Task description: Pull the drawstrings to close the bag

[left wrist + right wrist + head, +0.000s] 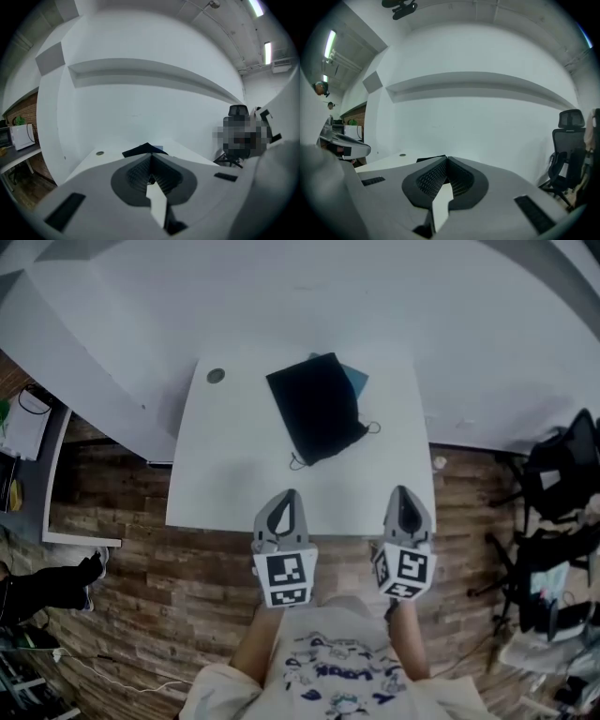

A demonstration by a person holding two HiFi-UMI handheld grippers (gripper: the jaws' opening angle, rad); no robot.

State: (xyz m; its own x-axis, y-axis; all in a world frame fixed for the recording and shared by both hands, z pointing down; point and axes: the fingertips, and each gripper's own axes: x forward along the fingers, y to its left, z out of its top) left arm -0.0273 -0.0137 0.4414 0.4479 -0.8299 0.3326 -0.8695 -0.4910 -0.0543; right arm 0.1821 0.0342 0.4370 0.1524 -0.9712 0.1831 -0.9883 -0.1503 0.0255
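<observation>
A black drawstring bag lies flat on the white table, its mouth toward me, with thin cord loops at its near left corner and its right corner. A blue item peeks out beyond the bag's far right edge. My left gripper is shut and empty, held over the table's near edge, short of the bag. My right gripper is shut and empty too, near the front right corner. In the left gripper view the bag shows as a dark strip beyond the closed jaws. The right gripper view shows the bag just past its closed jaws.
A small round grommet sits in the table's far left corner. Brown wood-plank floor surrounds the table. Office chairs and clutter stand to the right, a shelf with a white appliance to the left. A white wall rises behind the table.
</observation>
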